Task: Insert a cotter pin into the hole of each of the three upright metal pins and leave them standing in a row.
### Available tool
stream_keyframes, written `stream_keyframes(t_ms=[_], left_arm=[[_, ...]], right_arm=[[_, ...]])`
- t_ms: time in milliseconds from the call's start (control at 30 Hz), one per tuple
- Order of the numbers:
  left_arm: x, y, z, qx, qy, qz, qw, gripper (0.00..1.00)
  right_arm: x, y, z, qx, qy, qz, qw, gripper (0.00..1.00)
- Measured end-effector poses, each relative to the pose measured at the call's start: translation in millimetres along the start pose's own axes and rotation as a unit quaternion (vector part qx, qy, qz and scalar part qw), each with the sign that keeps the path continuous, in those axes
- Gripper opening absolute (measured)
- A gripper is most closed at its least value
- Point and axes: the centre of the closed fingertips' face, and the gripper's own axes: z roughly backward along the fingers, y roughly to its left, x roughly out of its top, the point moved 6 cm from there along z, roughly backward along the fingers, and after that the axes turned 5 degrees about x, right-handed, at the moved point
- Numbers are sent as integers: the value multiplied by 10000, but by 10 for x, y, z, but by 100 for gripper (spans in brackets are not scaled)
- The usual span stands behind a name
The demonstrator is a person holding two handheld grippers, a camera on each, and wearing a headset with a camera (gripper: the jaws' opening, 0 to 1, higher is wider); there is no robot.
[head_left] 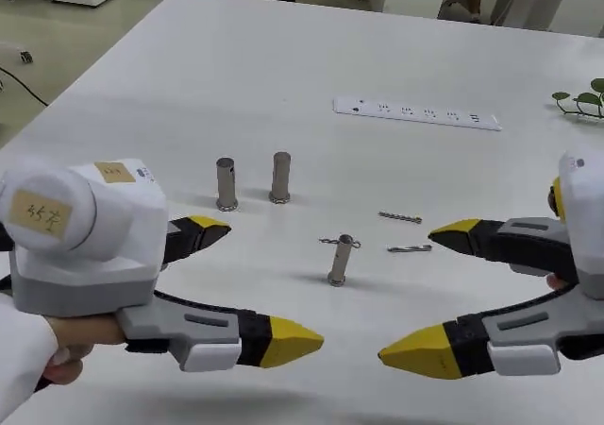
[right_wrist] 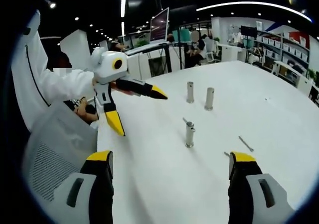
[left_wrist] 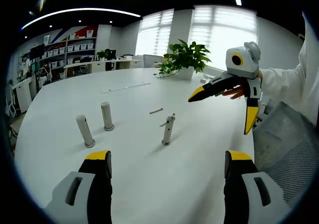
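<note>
Standing upright on my white table [head_left: 189,85], three metal pins. The nearest pin [head_left: 339,263] has a cotter pin [head_left: 340,243] crosswise through its top and stands apart from the others, closer to me. The left rear pin [head_left: 226,184] and right rear pin [head_left: 280,178] stand side by side, near each other. Two loose cotter pins lie flat to the right of the nearest pin, the upper loose pin [head_left: 400,217] and the lower loose pin [head_left: 410,248]. My left gripper [head_left: 269,283] has its jaws spread wide and holds nothing, low and left of the nearest pin. My right gripper [head_left: 410,294] is likewise wide and empty, facing it from the right. A power strip [head_left: 415,112] lies well beyond the pins, with plant leaves [head_left: 583,99] at the far right edge
</note>
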Motion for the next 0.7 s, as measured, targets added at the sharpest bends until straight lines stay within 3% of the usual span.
stream_keyframes(t_ms=[200, 300, 400, 467, 567, 700], left_arm=[[26, 172, 28, 241, -86, 352, 9991, 93], [46, 285, 35, 428, -41, 537, 9976, 87], [89, 423, 25, 726, -78, 339, 9968, 84], [128, 506, 14, 849, -117, 318, 9958, 81], [216, 635, -1, 1060, -347, 371, 9931, 73], [266, 778, -46, 1209, -422, 397, 9910, 68]], right_arm=[[-45, 11, 42, -25, 48, -142, 9999, 98], [-61, 35, 63, -60, 21, -135, 9999, 98], [-91, 67, 75, -15, 66, -159, 9999, 98], [-105, 89, 81, -1, 50, -188, 9998, 98], [-123, 112, 92, 4, 70, -216, 9997, 98], [-129, 121, 119, -17, 34, -265, 9996, 98]])
